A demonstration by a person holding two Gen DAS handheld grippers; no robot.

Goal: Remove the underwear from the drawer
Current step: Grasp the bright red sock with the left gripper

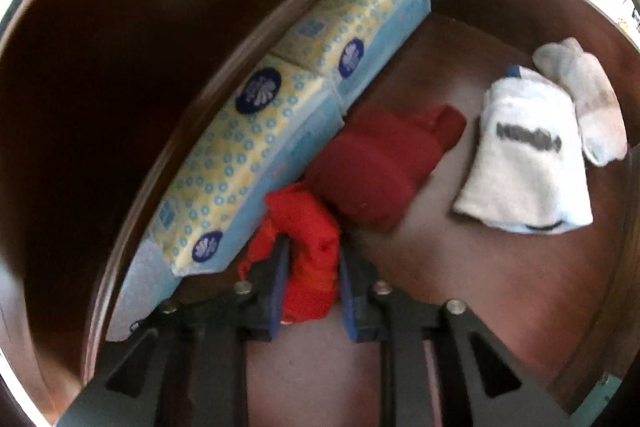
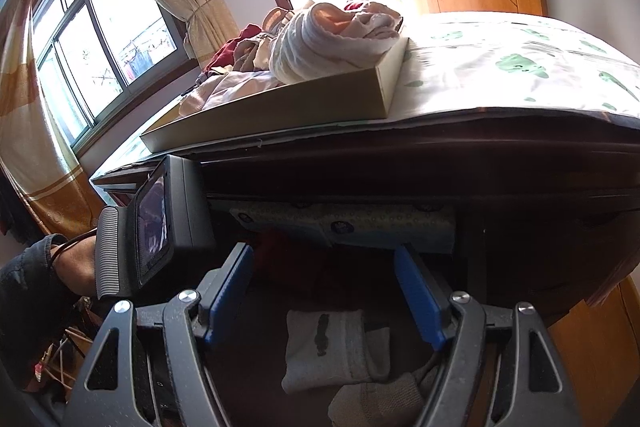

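Inside wooden drawer (image 1: 500,7), left claw (image 1: 312,267) pinching crumpled red underwear (image 1: 308,259).

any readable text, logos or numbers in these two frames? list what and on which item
None can be read.
tissue packs: round dark-blue emblems, any lettering too blurred.
white sock: dark printed word across it, smeared, illegible; in the right wrist view too dim.
device screen by the drawer: shows a picture, no legible text.

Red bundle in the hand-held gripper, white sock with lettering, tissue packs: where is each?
Red bundle (image 1: 310,267), left wrist view, its middle.
White sock (image 1: 524,155), left wrist view, near lettering.
Tissue packs (image 1: 240,155), left wrist view, patterned top.
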